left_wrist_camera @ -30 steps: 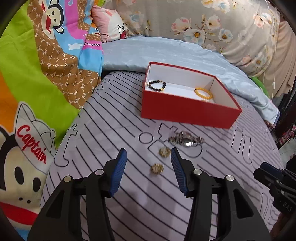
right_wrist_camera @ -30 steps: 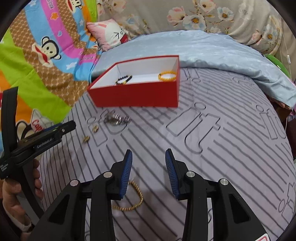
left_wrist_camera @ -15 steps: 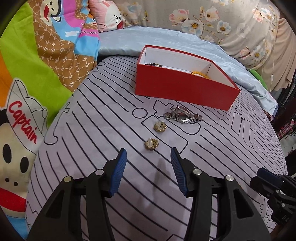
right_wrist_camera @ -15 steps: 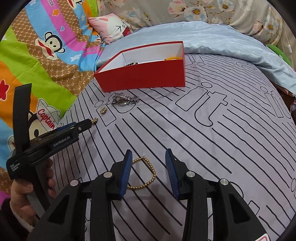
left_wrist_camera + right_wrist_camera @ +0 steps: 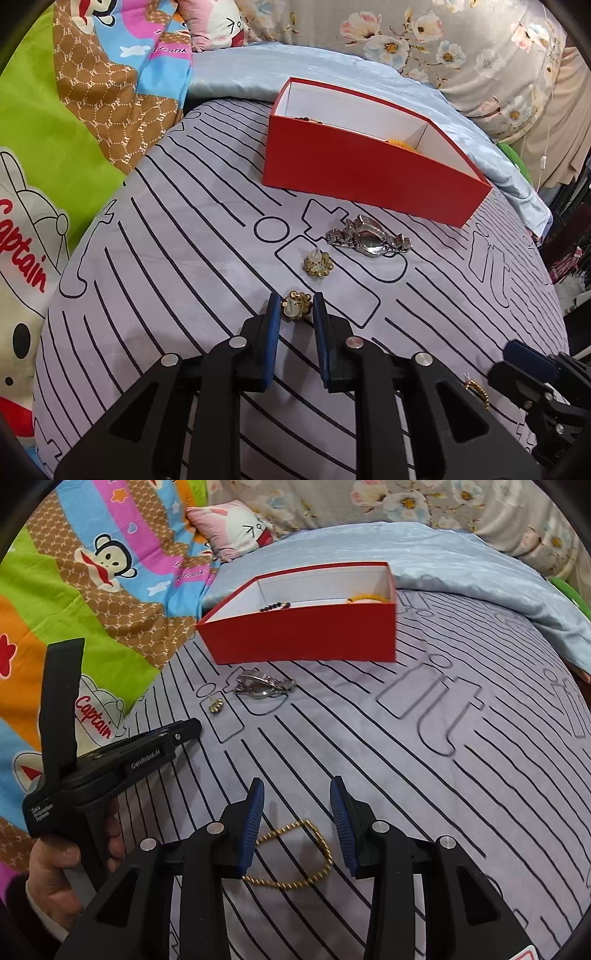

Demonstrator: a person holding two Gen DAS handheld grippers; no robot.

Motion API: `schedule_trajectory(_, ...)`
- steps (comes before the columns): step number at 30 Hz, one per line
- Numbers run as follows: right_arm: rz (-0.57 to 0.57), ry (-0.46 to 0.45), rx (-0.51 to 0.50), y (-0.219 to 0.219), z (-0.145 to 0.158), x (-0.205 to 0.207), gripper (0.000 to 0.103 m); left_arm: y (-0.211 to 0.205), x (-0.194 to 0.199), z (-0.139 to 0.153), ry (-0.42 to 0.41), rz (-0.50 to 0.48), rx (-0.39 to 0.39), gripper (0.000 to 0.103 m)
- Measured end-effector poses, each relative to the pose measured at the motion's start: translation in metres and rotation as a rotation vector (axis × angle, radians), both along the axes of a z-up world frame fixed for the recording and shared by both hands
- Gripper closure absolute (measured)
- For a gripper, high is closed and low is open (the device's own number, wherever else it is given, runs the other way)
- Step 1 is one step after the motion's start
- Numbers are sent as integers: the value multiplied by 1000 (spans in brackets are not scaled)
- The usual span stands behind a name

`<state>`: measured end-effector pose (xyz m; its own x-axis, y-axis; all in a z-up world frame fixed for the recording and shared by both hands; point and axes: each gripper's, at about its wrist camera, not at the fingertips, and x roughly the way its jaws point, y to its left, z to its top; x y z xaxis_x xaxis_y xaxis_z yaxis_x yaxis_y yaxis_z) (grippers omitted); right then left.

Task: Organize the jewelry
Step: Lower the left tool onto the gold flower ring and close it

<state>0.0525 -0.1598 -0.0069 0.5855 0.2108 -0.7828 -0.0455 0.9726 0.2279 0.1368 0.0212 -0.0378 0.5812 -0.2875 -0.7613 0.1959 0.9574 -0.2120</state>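
- cartoon blanket [image 5: 74, 122]: lies along the left edge of the bed, at 9 to 11 o'clock in the left wrist view.
- left gripper [image 5: 294, 309]: jaws narrowed around the near gold earring [image 5: 295, 304]; the blue pads sit just beside its two sides, and contact cannot be confirmed. the earring rests on the striped sheet [image 5: 184, 258].
- far gold earring [image 5: 317, 263]: at 12 o'clock from the left gripper, near it, lying on the sheet apart from the first.
- silver watch [image 5: 369, 239]: at 1 o'clock from the left gripper, just in front of the red box.
- red box [image 5: 362, 177]: open-topped, white inside, at 12 to 1 o'clock beyond the watch. in the right wrist view a black bead bracelet [image 5: 275, 606] and a yellow bracelet [image 5: 367, 599] lie inside, left and right.
- right gripper [image 5: 297, 812]: jaws wide apart, holding nothing. the gold chain bracelet [image 5: 295, 853] lies on the sheet between and below the fingers; touching cannot be told.
- blue quilt [image 5: 461, 565]: behind the box, at 12 to 2 o'clock.
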Motion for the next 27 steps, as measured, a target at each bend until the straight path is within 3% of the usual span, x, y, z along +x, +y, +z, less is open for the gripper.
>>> schedule_trajectory(5, 66, -15, 6, 22, 1, 25, 66, 12, -2, 7, 3, 20, -38, 86)
schedule_trajectory(11, 127, -30, -4, 52, 2, 55, 66, 29, -3, 9, 6, 60, -23, 86)
schedule_trajectory(27, 170, 5, -24, 90, -21, 106, 69, 57, -3, 4, 12, 86, -29, 86)
